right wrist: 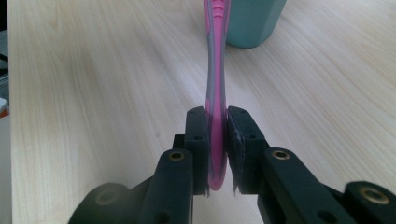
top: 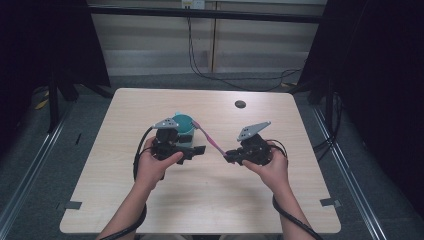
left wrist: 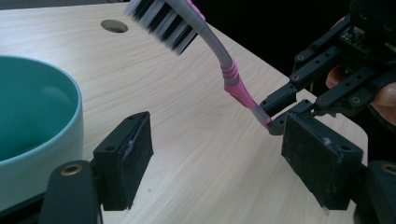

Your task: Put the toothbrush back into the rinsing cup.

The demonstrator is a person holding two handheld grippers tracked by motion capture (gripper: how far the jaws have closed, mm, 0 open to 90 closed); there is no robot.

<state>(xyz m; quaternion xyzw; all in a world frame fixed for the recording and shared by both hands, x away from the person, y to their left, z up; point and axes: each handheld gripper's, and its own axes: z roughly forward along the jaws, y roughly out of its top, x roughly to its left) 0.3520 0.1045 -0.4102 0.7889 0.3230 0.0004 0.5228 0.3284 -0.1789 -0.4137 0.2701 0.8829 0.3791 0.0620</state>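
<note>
My right claw [right wrist: 216,154] is clenched on the end of the pink-and-grey plastic toothbrush [right wrist: 214,93], handle pinched flat betw. both pads. Brush slopes up & away from that claw w/ the bristle head toward the teal round ceramic cup [top: 183,123], ending just beside its rim. My left claw [left wrist: 224,163] hangs released, nothing betw. its pads, just beside the cup on the near side. Cup stands on the pale wooden table [top: 125,200], approx. mid-table.

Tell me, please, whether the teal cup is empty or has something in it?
Empty, as far as it shows: in the left gripper view the cup has a bare teal inside, and the toothbrush hangs outside it, above the table.
</note>
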